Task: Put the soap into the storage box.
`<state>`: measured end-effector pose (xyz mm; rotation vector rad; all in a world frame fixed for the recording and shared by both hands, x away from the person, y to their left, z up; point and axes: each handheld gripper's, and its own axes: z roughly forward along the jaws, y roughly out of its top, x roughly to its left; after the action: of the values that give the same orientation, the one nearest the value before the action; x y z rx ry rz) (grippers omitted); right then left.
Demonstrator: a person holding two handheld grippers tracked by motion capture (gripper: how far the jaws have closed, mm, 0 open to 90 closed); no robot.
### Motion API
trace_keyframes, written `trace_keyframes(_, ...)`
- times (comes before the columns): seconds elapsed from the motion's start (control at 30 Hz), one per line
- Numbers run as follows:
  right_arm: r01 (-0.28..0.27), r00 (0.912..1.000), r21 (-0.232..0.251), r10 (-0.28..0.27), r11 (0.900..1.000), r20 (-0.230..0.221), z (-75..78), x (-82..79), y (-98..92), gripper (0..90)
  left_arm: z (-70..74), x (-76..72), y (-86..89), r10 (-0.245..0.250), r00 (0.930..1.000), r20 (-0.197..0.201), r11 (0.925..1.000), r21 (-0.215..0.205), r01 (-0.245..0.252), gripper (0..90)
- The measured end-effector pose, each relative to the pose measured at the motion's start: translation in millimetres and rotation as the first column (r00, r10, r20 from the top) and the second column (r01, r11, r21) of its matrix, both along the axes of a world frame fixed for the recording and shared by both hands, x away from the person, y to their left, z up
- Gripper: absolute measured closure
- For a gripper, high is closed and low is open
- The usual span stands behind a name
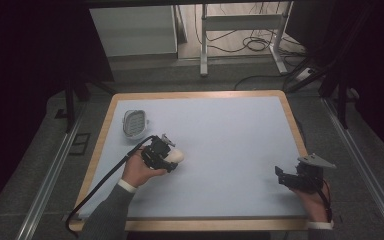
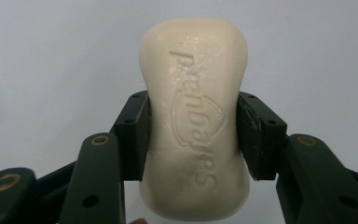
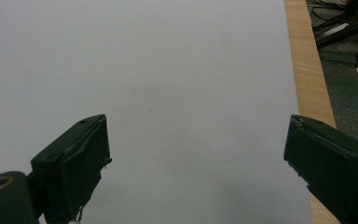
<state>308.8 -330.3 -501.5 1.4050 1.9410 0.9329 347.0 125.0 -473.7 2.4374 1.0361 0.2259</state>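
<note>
A cream bar of soap [image 2: 196,116] with embossed lettering sits clamped at its waist between the pads of my left gripper [image 2: 192,135]. In the high view that left gripper [image 1: 172,159] is at the table's left centre, and the soap [image 1: 176,155] sticks out to its right. A white soap dish [image 1: 134,123] with a slotted inner tray lies on the mat behind and to the left of it. My right gripper [image 1: 280,176] rests near the front right of the mat; its jaws [image 3: 198,154] stand wide apart over bare mat, nothing between them.
A pale blue mat [image 1: 220,150] covers the table, with a wooden rim [image 1: 290,117] around it. That wooden edge [image 3: 307,79] runs close along the right of the right gripper. Table legs and cables lie on the floor beyond the far edge.
</note>
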Motion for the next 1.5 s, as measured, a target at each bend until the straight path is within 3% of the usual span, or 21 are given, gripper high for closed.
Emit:
trace_keyframes(0.57,0.002,1.0000,0.000,-0.002,1.000,-0.001,-0.4,0.1,-0.5,6.7,7.7,6.5,10.4,0.033,0.9991,0.027,0.9995,-0.003,-0.032,49.5)
trace_keyframes(1.5,0.010,0.9999,-0.002,-0.010,1.000,-0.002,-0.9,0.3,-0.8,6.7,16.5,17.4,27.1,0.074,0.9966,0.037,0.9973,-0.006,-0.074,49.6)
